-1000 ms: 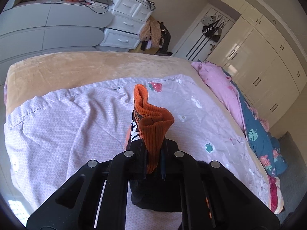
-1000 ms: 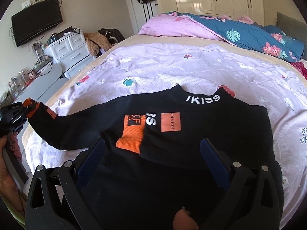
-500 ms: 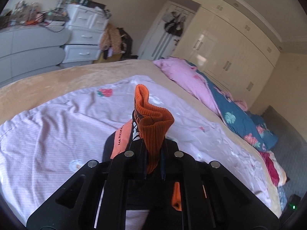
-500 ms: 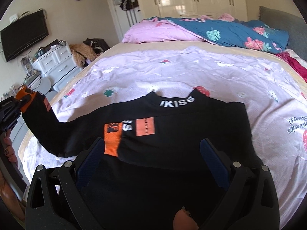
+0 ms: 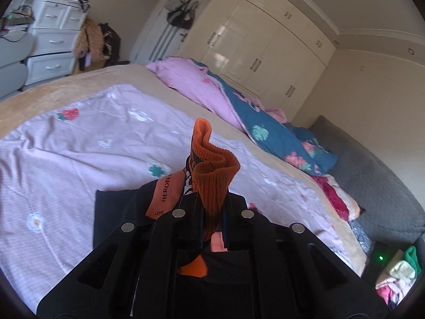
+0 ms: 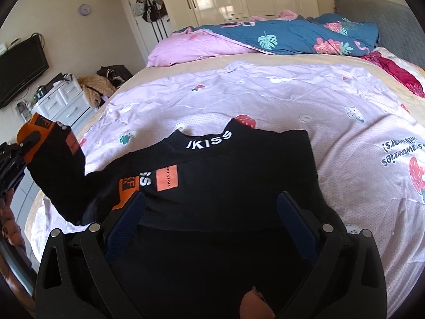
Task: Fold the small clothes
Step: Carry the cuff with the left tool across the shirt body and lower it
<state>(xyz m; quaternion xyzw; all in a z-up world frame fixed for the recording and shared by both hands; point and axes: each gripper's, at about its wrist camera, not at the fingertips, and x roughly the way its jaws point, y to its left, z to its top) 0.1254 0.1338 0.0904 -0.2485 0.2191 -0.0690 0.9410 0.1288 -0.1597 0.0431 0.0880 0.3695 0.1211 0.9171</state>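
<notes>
Sweater: black sweater (image 6: 233,175) with orange patches and white lettering at the neck, lying on the pink sheet (image 6: 265,95) of the bed; one sleeve is lifted off to the left.
Cuff: the lifted sleeve's orange ribbed cuff (image 5: 212,175) sits pinched between the fingers of the left gripper (image 5: 211,223), sticking up past their tips, with an orange label hanging beside it.
Left gripper state: jaws clamped tight on the cuff, no gap showing.
Right gripper state: right gripper (image 6: 212,228) has its jaws spread wide; its blue-padded fingers (image 6: 127,220) hover above the sweater's lower body, and nothing is between them.
Other sleeve: second orange cuff (image 6: 127,191) lies folded across the chest, just beside the right gripper's left finger.
Edges and room: sheet is bare beyond the collar and to the right; a blue floral quilt (image 6: 292,37) is bunched at the far side, well apart; the bed's left edge runs under the lifted sleeve.
Hands: left gripper is held at the bed's left side, above the sheet; a fingertip (image 6: 255,305) shows at the right gripper's base.
</notes>
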